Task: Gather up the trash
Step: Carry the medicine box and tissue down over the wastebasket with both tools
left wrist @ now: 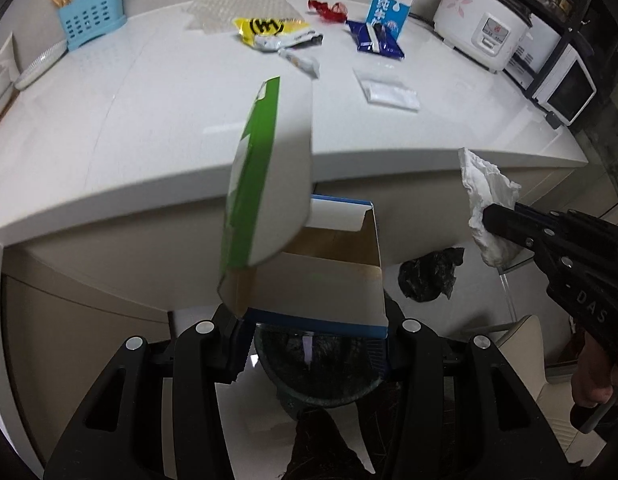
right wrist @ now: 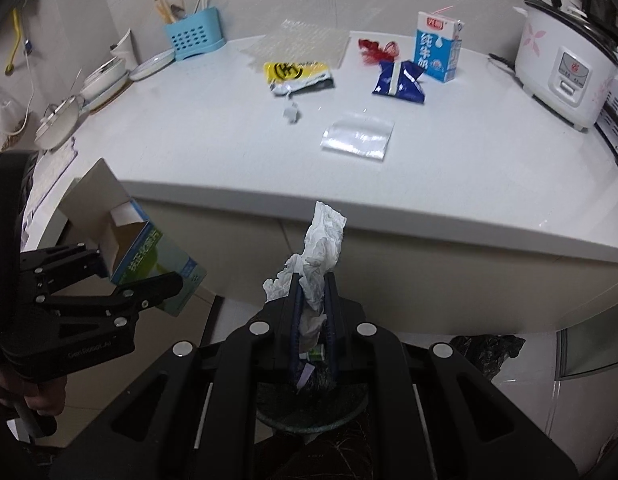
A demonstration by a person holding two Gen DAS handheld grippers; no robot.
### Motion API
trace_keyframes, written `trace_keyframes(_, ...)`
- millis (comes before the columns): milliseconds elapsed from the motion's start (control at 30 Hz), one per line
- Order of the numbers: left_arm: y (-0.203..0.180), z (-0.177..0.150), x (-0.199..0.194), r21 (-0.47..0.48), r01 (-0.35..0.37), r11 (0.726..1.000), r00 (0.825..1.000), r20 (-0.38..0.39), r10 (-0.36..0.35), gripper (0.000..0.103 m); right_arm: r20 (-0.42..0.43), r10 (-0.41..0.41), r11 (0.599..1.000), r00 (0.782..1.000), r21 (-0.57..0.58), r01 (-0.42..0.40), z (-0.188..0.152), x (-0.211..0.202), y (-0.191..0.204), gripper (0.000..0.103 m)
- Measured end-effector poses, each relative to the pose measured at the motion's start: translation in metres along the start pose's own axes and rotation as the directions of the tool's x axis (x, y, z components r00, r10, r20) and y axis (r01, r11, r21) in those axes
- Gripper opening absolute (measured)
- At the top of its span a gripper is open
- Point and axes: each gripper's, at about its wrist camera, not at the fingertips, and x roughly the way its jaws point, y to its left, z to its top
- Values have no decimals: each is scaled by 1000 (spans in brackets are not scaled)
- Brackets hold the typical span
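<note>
Left wrist view: the left gripper (left wrist: 313, 320) clamps an open, seemingly empty blue-and-green cardboard box (left wrist: 309, 280), flap raised, below the glossy white countertop (left wrist: 149, 128).

Right wrist view: the right gripper (right wrist: 312, 308) pinches a crumpled white tissue (right wrist: 321, 248) above a dark round bin (right wrist: 309, 412).

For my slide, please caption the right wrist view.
Right gripper clamps crumpled white tissue before white countertop littered with wrappers.
</note>
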Motion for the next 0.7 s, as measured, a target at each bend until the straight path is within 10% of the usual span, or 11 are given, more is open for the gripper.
trace_keyframes(700,22,-58,86,-94,-5,996,987,-163,-10,46,-209,39,999,977,7,-39,-76,94,-7,10)
